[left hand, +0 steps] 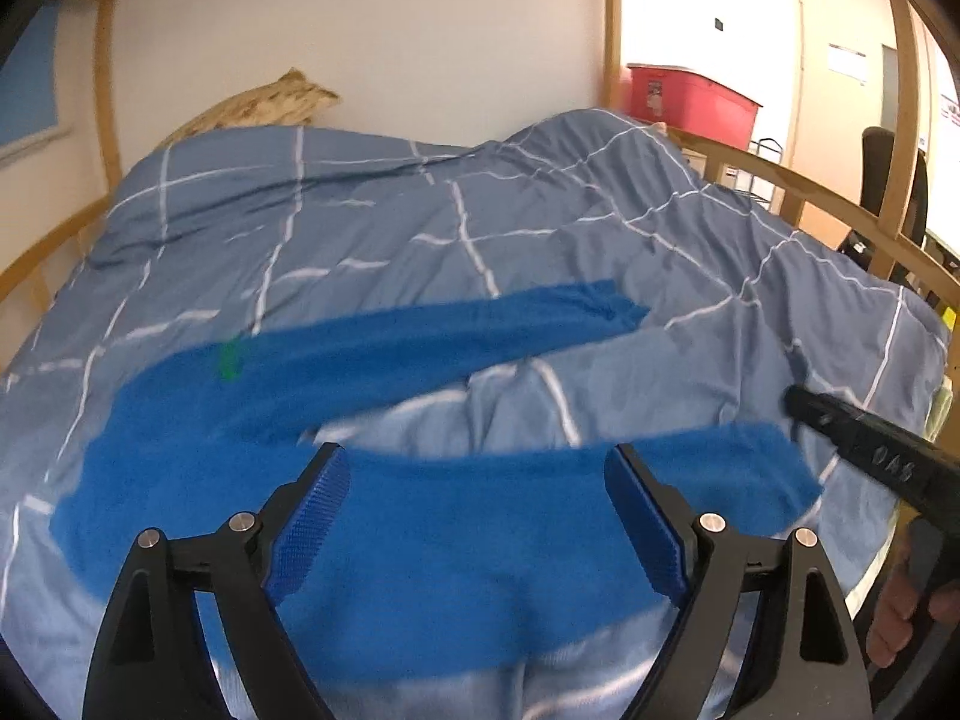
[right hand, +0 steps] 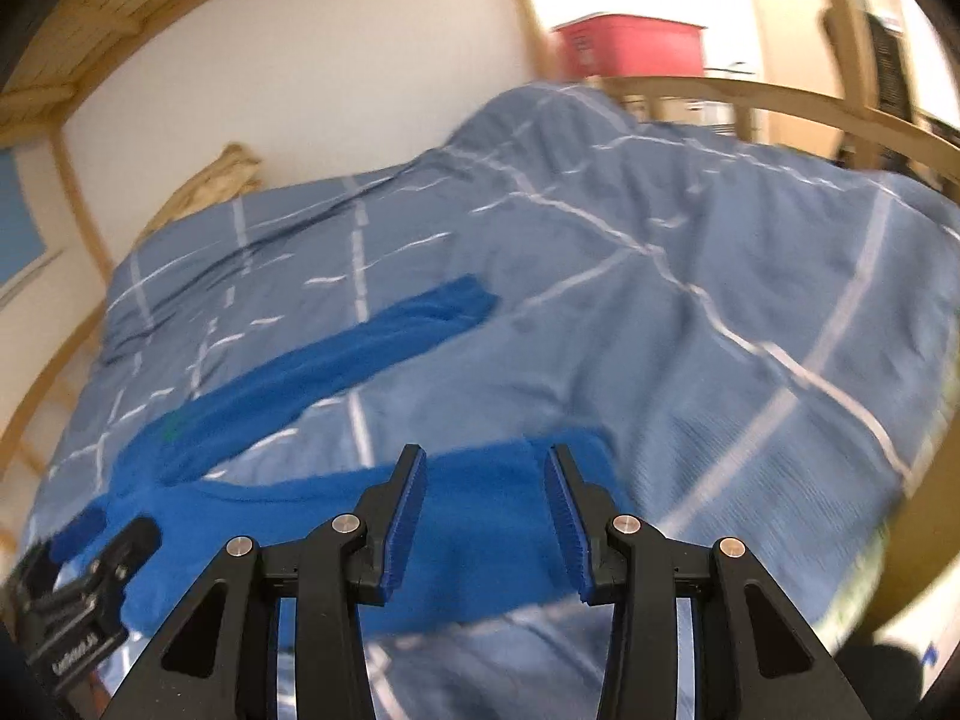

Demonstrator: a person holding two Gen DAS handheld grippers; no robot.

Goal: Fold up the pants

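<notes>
- Two legs of the blue pants (left hand: 456,546) lie spread on the grey-blue checked duvet (left hand: 540,228), one leg reaching toward 1 o'clock, the other toward 3 o'clock.
- The left gripper (left hand: 477,510) hangs above the near leg, jaws wide apart, nothing pinched.
- The right gripper (right hand: 486,516) hangs over that leg's end, jaws partly apart, empty.
- A red bin (left hand: 690,99) stands at 1 o'clock.

Both wrist cams look fwd + down along own fingers, close above bed (left hand: 420,228). L cam sits left of R. Shared: pants (left hand: 480,540), wall, red bin (left hand: 690,96).
</notes>
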